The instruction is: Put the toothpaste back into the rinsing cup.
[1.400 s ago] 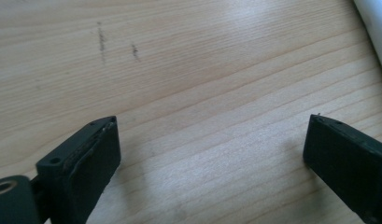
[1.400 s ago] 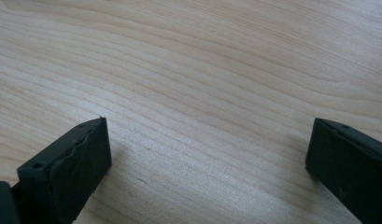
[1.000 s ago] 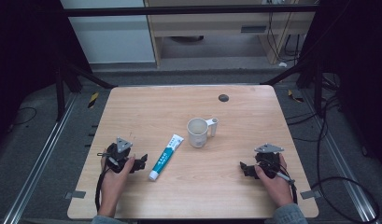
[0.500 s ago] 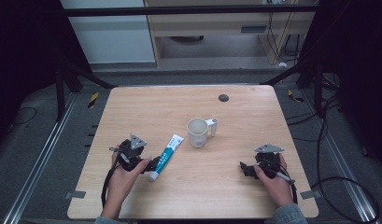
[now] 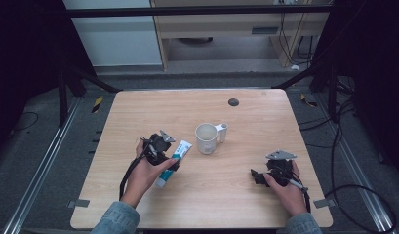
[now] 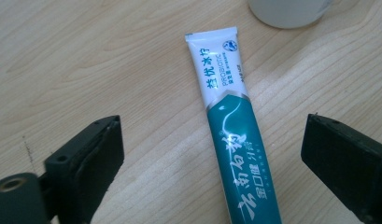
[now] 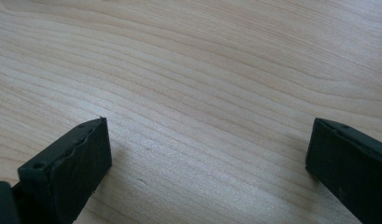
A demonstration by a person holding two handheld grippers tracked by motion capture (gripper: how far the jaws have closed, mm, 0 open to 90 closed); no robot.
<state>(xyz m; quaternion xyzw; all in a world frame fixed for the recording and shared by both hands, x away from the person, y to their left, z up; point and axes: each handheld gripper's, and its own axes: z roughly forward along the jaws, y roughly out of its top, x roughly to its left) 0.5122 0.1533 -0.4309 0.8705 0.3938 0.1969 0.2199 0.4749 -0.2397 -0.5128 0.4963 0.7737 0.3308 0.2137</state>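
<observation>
Toothpaste tube flat on pale wooden table; dark room, grey floor

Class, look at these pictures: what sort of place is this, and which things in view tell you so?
Most likely a lab or workshop set up for recording, not a home. The wooden table stands inside a dark metal frame, loose cables trail over the floor, and a person works a hand-held left gripper over a toothpaste tube.
</observation>
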